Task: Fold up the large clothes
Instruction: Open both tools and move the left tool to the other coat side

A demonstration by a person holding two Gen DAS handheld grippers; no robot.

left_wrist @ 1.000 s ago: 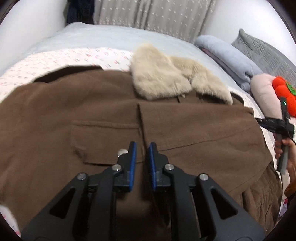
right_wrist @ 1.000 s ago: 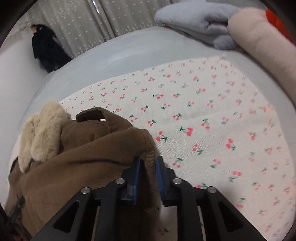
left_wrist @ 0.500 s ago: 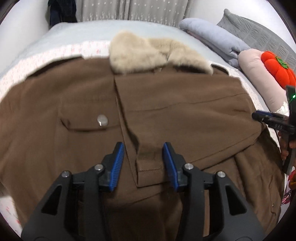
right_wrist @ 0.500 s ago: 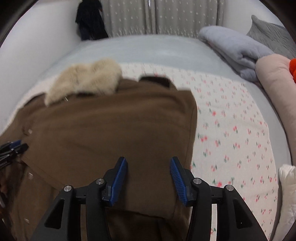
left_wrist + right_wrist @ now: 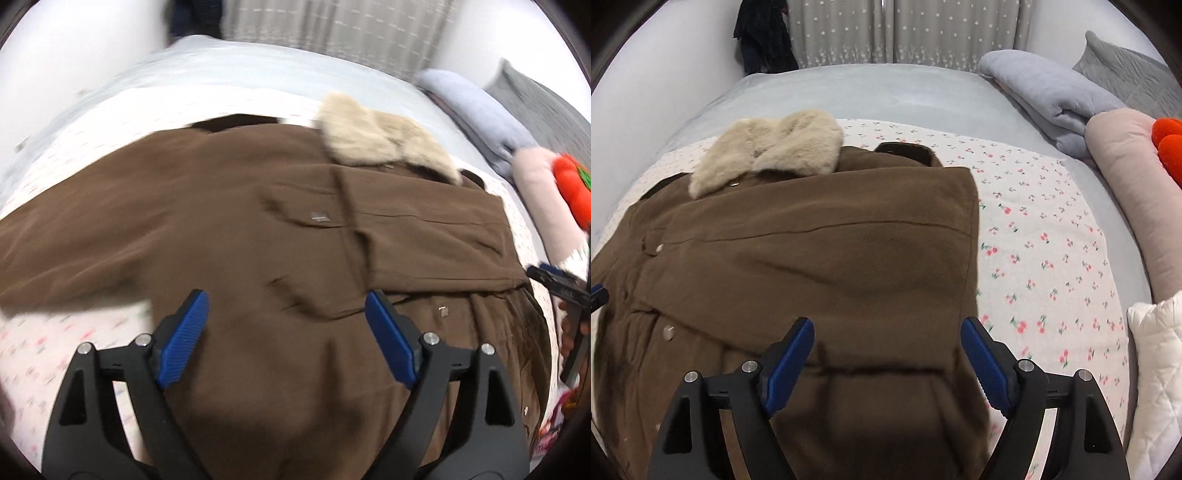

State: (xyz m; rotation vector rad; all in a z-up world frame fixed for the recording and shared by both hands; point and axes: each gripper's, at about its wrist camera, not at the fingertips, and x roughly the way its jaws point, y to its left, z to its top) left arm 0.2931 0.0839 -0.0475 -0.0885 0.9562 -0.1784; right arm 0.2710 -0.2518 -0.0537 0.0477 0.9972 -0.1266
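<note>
My left gripper [image 5: 284, 332] and right gripper [image 5: 886, 362] have just been opening; both sets of fingers stand wide and empty above the brown coat [image 5: 820, 258], which lies on the cherry-print sheet [image 5: 1052, 258] on the bed, right sleeve folded across the chest. Next I'd take the left sleeve [image 5: 92, 236] near its cuff and lay it flat across, keeping the fur collar [image 5: 768, 155] undisturbed.

No readable text, label, brand or number — both views checked.
</note>
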